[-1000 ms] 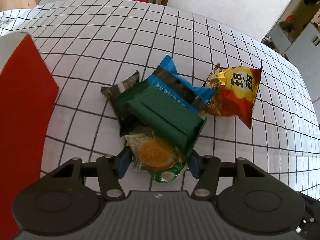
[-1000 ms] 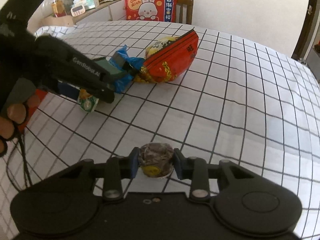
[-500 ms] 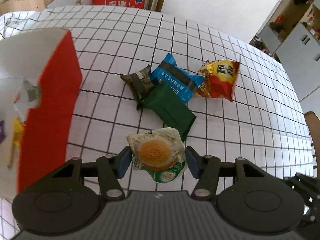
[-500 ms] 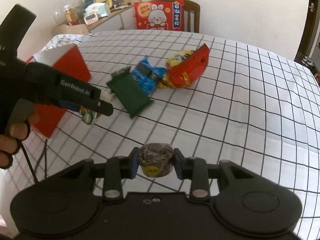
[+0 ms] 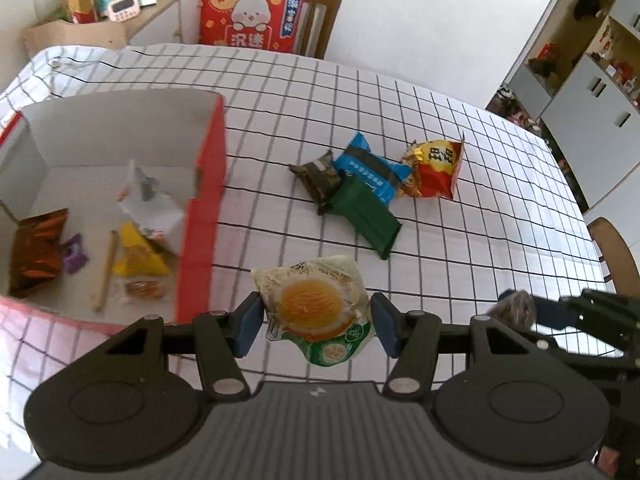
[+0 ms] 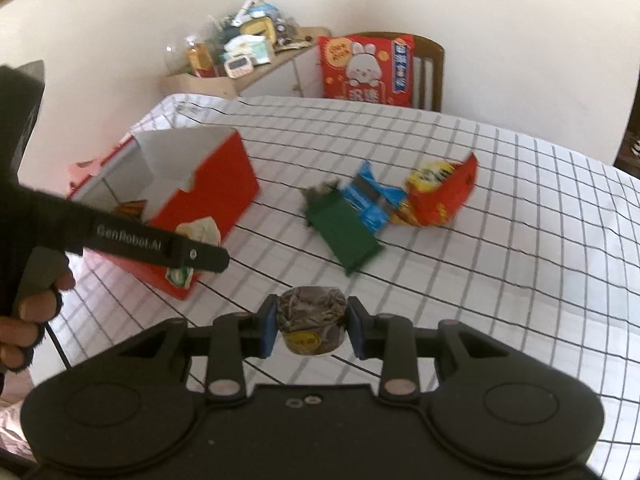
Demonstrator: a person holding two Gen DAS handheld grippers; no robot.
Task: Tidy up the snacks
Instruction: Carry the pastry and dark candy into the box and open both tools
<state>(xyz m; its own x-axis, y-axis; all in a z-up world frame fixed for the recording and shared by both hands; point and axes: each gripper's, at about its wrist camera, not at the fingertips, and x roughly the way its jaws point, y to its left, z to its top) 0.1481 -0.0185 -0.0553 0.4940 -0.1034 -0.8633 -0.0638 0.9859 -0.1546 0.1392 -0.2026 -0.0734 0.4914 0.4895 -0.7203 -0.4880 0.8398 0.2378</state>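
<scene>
My left gripper point(image 5: 316, 322) is shut on a clear snack packet with an orange disc point(image 5: 316, 308) and holds it in the air just right of the red box point(image 5: 200, 216). My right gripper point(image 6: 312, 326) is shut on a small round dark-wrapped snack point(image 6: 312, 318), also lifted above the table. The red box point(image 6: 208, 196) is open, with several snacks inside. On the cloth lie a green packet point(image 5: 366, 216), a blue packet point(image 5: 370, 168), a dark packet point(image 5: 318, 178) and a red-yellow bag point(image 5: 434, 168), touching in a cluster.
The table has a white checked cloth point(image 5: 480, 208). A chair with a red rabbit cushion point(image 5: 250, 12) stands at the far edge. A cluttered side shelf point(image 6: 240, 60) is at the back left. Cabinets point(image 5: 592, 80) stand to the right.
Both grippers have risen and pulled back from the snack cluster, each still holding its snack. The left one has moved toward the red box, whose inside now shows.
</scene>
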